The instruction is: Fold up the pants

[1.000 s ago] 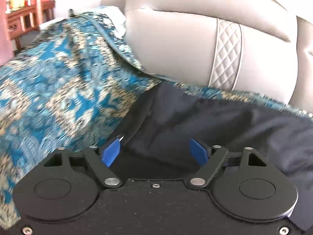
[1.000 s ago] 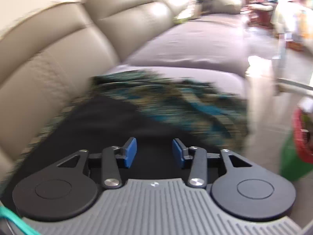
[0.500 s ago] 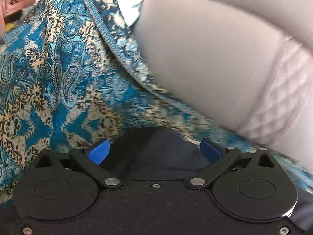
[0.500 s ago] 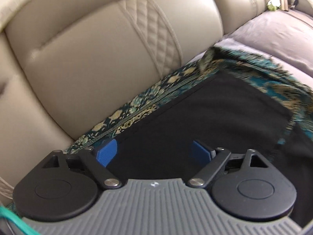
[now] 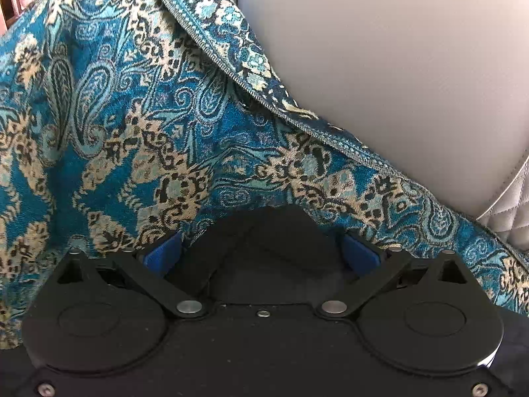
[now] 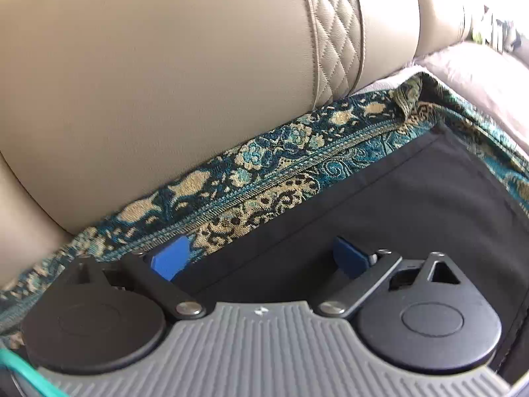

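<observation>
Nearest the left wrist camera, the left gripper (image 5: 261, 253) is standing with its jaws wide, having just been opening; a dark corner of the pants (image 5: 274, 231) is lying between the blue pads (image 5: 162, 254), which are not pressing on it. In the right wrist view, the right gripper (image 6: 261, 259) is likewise spreading its jaws wide over the pants (image 6: 413, 198), gripping nothing. The pants are lying flat on a teal patterned throw (image 5: 115, 115) covering the sofa seat. Beyond it, the beige sofa backrest (image 6: 165, 82) is rising.
</observation>
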Tool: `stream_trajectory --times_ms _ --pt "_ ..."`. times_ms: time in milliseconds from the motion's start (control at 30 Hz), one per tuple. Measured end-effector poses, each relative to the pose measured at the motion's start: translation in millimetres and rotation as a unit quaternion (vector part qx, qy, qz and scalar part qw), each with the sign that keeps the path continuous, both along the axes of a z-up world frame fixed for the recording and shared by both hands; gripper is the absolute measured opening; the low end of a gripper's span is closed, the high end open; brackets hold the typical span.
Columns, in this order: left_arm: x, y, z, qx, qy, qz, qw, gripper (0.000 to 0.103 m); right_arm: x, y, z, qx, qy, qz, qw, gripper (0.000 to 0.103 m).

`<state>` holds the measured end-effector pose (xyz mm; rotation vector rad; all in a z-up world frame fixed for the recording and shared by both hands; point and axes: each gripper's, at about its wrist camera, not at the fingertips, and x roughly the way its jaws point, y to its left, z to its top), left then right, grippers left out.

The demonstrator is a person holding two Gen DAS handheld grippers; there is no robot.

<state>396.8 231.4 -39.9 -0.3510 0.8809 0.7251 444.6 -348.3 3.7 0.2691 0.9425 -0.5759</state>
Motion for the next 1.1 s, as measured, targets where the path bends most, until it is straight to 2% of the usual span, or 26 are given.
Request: stream_trajectory --times_ms 33,67,100,133,167,200,233,267,367,433,467,500,567,633,700,733,800,833,867,933,1000,1033,1067,1100 --pt "-0.9 3.4 -0.6 -0.008 -0.005 0.003 0.9999 0.103 0.2 2.0 -1.2 -0.008 0.004 0.001 1.0 0.097" --pt "-1.9 4.7 -1.8 -0.011 -0.007 0.003 0.9999 0.103 0.3 4.5 -1.9 -0.021 0.011 0.0 1.0 0.087" --pt "-2.5 5.6 -1.3 -0.012 -0.006 0.002 0.9999 0.101 0.0 6.1 -1.1 -0.031 0.016 -0.004 0.999 0.082" --pt "-3.7 5.4 0.0 -0.007 -0.005 0.002 1.0 0.093 -0.3 7.1 0.2 -0.04 0.019 -0.01 0.999 0.072" --pt "-6.7 4.6 2.5 0.003 -0.006 0.008 0.9999 0.075 -1.8 7.1 3.2 -0.042 0.018 -0.016 0.999 0.059" --pt "-9.5 5.0 5.7 0.013 -0.009 0.016 0.9998 0.067 -3.4 6.1 6.1 -0.042 0.013 -0.019 0.999 0.051" --pt "-11.5 6.5 7.4 0.017 -0.01 0.019 0.9996 0.057 -4.9 4.4 8.8 -0.045 0.01 -0.018 0.999 0.033" --pt "-11.6 6.9 10.6 0.016 -0.01 0.017 0.9997 0.048 -6.0 2.9 11.6 -0.05 0.012 -0.017 0.999 0.02" --pt "-17.2 3.9 18.7 0.026 -0.006 0.0 0.9996 0.031 -17.4 -11.7 20.4 -0.013 -0.013 -0.022 1.0 0.004" --pt "-25.1 0.6 27.0 0.03 -0.016 -0.011 0.9994 0.023 -29.6 -19.2 26.3 0.006 -0.034 -0.032 0.999 0.002" --pt "-29.1 0.4 32.7 0.029 -0.028 -0.019 0.999 0.017 -37.5 -20.1 31.8 0.007 -0.043 -0.03 0.999 0.002" --pt "-35.8 -2.4 39.7 0.031 -0.04 -0.028 0.9983 0.016 -46.4 -19.7 37.6 0.002 -0.054 -0.029 0.998 0.002" --pt "-51.8 -10.6 57.7 0.06 -0.056 -0.047 0.9955 0.014 -68.8 -19.9 51.2 -0.027 -0.079 -0.023 0.996 0.002" --pt "-69.5 -15.7 72.5 0.085 -0.078 -0.067 0.991 0.014 -94.8 -20.3 65.5 -0.078 -0.1 -0.025 0.992 0.002" --pt "-86.8 -16.6 83.8 0.09 -0.092 -0.086 0.9879 0.013 -120.1 -27.8 75.7 -0.09 -0.12 -0.023 0.988 0.002" --pt "-95.0 -18.0 89.2 0.09 -0.094 -0.095 0.9869 0.013 -130.1 -32.5 78.4 -0.078 -0.124 -0.009 0.989 0.002" --pt "-107.9 -18.6 95.9 0.084 -0.1 -0.103 0.9861 0.012 -145.8 -43.1 80.7 -0.022 -0.124 0.02 0.992 0.003" --pt "-113.7 -18.0 98.9 0.076 -0.104 -0.103 0.9863 0.012 -148.5 -48.0 80.9 0.004 -0.121 0.021 0.992 0.007" --pt "-119.8 -17.3 102.7 0.069 -0.109 -0.103 0.9863 0.012 -152.1 -51.4 80.6 0.041 -0.121 0.027 0.991 0.015" --pt "-130.2 -17.3 109.0 0.062 -0.113 -0.105 0.986 0.012 -154.2 -53.3 77.8 0.108 -0.119 0.031 0.987 0.017" --pt "-139.6 -20.1 118.3 0.052 -0.117 -0.108 0.986 0.012 -151.9 -45.6 71.2 0.151 -0.119 0.045 0.98 0.038" --pt "-141.7 -18.9 120.8 0.047 -0.118 -0.108 0.986 0.012 -151.5 -40.8 67.0 0.157 -0.119 0.049 0.979 0.04" --pt "-144.4 -17.9 124.3 0.041 -0.121 -0.109 0.9859 0.012 -147.9 -35.7 61.9 0.163 -0.113 0.052 0.979 0.034" --pt "-146.3 -17.2 127.7 0.039 -0.121 -0.111 0.9857 0.012 -145.3 -30.7 55.9 0.174 -0.107 0.052 0.977 0.034"
